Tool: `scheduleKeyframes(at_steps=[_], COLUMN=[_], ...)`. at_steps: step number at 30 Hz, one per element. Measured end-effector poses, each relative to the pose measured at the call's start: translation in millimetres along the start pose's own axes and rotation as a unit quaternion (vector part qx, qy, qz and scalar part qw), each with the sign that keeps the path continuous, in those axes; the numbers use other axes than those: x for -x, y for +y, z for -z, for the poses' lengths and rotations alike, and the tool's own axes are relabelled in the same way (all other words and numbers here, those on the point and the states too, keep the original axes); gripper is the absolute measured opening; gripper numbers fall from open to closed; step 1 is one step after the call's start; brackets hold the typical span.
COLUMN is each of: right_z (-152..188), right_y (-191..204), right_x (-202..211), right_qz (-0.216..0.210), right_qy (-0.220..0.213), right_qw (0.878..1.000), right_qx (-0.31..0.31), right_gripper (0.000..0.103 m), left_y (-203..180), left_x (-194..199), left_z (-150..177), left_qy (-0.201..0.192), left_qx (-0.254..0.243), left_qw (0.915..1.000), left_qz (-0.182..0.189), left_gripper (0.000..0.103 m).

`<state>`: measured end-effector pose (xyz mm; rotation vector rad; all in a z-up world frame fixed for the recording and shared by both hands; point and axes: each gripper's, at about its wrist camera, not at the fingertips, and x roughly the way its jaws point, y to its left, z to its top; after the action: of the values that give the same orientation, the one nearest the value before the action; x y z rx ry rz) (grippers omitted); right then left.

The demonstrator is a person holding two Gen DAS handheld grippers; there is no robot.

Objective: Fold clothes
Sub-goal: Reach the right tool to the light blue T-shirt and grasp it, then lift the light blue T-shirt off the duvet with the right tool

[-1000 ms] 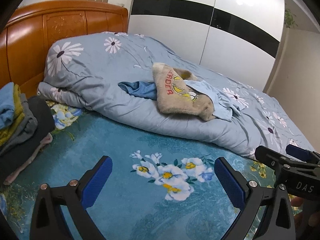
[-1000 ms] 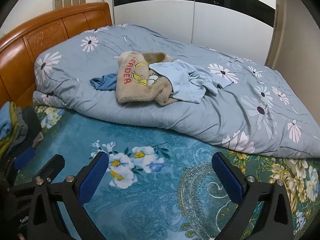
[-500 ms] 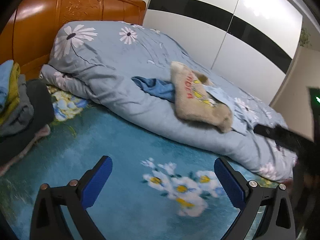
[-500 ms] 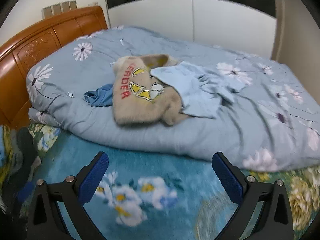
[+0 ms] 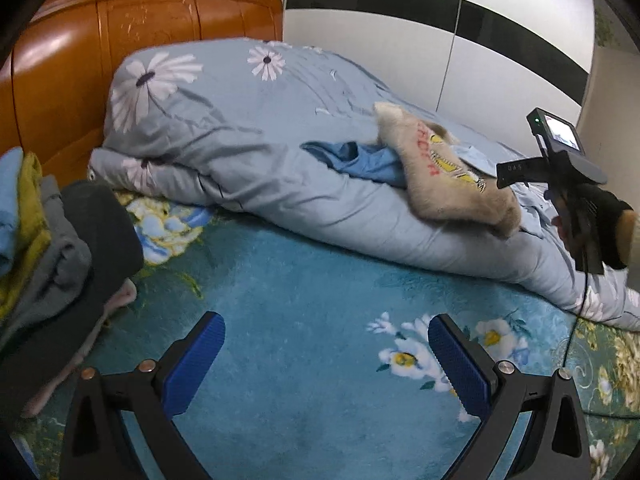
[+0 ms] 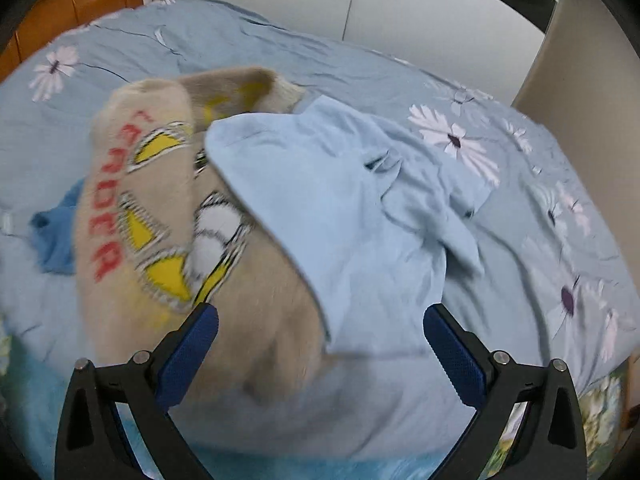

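Note:
A beige fleece sweater with red letters and a yellow print (image 6: pixel 160 232) lies on the rolled grey-blue quilt (image 6: pixel 520 280), with a light blue shirt (image 6: pixel 340 216) draped over its right side and a darker blue garment (image 6: pixel 52 236) at its left. My right gripper (image 6: pixel 320 344) is open and empty, hovering just above the near edge of the sweater and shirt. It also shows in the left wrist view (image 5: pixel 560 176), beside the sweater (image 5: pixel 452 184). My left gripper (image 5: pixel 326 360) is open and empty, low over the teal floral sheet (image 5: pixel 300 300).
A stack of folded clothes (image 5: pixel 48 248) sits at the left of the bed by the orange wooden headboard (image 5: pixel 120 40). A white wardrobe with a black stripe (image 5: pixel 440 40) stands behind the bed. A cable (image 5: pixel 576 320) hangs from the right gripper.
My right gripper has moved forward from over the teal sheet to close above the sweater and light blue shirt. My left gripper has shifted slightly and turned left. Both stay open.

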<state>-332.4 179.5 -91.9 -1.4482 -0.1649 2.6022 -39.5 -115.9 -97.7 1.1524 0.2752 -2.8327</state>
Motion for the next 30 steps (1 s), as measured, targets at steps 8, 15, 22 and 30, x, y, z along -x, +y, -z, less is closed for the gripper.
scheduleKeyframes(at_steps=[8, 15, 22, 30], right_z=[-26.2, -44.9, -45.0, -18.3], right_y=[18.0, 20.0, -26.6, -101.2], right_x=[-24.3, -26.5, 2.4, 102.9], right_qz=[0.033, 0.057, 0.059, -0.001], right_qy=[-0.016, -0.031, -0.035, -0.111], right_qw=[0.999, 0.998, 0.997, 0.989], right_qx=[0.023, 0.023, -0.044, -0.093], right_gripper=[0.063, 0.01, 0.004, 0.003], left_y=[12.5, 16.9, 18.9, 3.3], left_x=[-21.5, -25.3, -11.1, 31.5], left_z=[8.2, 17.1, 11.8, 6.8], left_qy=[0.021, 0.034, 0.038, 0.064], left_qx=[0.021, 0.018, 0.025, 0.059], left_qw=[0.9995, 0.9993, 0.9989, 0.9948], left_qz=[0.006, 0.003, 0.005, 0.052], left_gripper=[0.103, 0.103, 0.103, 0.103])
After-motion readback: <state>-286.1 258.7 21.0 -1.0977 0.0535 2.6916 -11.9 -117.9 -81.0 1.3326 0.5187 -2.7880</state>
